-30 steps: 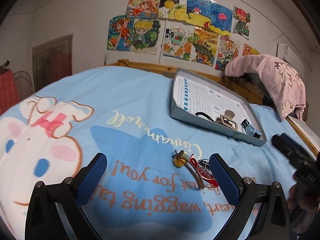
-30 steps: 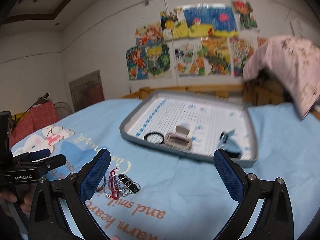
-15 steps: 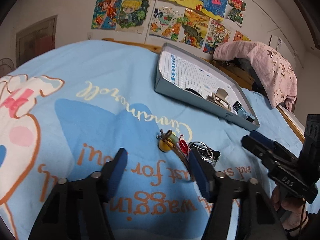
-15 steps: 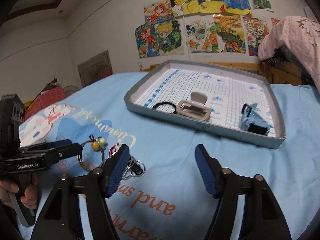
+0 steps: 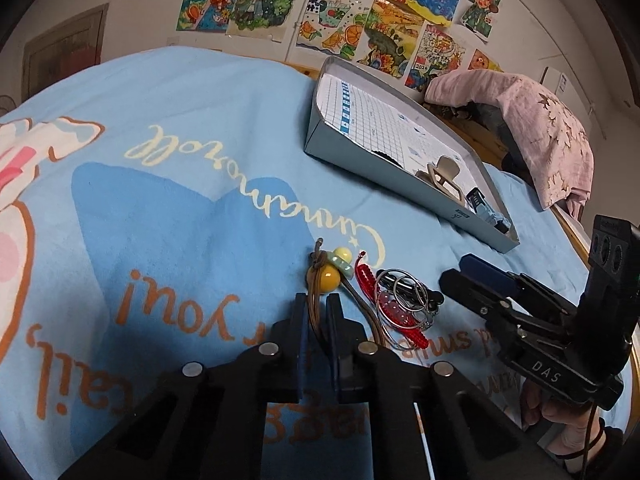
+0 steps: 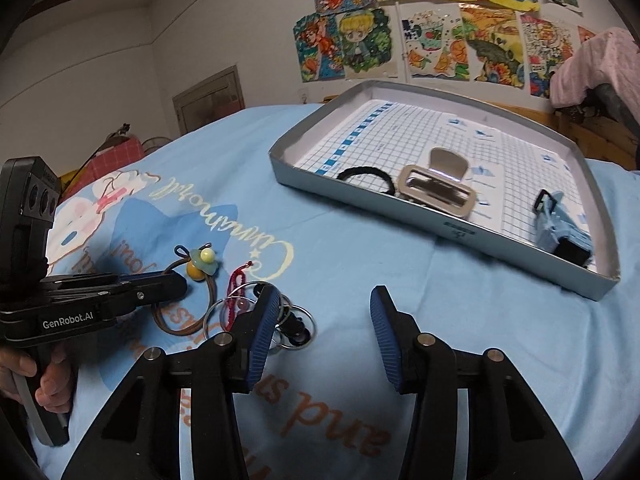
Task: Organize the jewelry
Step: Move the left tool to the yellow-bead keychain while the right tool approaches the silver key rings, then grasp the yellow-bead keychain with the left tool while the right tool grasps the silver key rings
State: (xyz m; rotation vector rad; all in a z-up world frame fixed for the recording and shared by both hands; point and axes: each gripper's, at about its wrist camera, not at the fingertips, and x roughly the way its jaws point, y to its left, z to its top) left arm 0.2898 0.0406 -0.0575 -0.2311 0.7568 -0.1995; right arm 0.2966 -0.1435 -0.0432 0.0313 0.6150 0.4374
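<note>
A brown cord hair tie with yellow beads (image 5: pixel 325 278) lies on the blue bedspread (image 5: pixel 180 220). My left gripper (image 5: pixel 317 305) is shut on its cord just behind the beads; in the right wrist view this gripper (image 6: pixel 180 282) comes in from the left. A red braided bracelet (image 5: pixel 366 280) and a bundle of silver rings (image 5: pixel 404 298) lie right beside it. My right gripper (image 6: pixel 322 312) hangs over the rings (image 6: pixel 298 326) with its jaws closing. The rings sit by its left finger, and neither pad presses on them.
A grey tray (image 6: pixel 400 216) lies further back, holding a black hair band (image 6: pixel 360 172), a beige claw clip (image 6: pixel 436 188) and a blue clip (image 6: pixel 560 228). A pink cloth (image 5: pixel 540 120) is draped at the far right. Drawings (image 5: pixel 340 12) cover the wall.
Both grippers have come down toward the jewelry pile. The left jaws went from wide open to shut on the brown cord. The right jaws have narrowed to about half.
</note>
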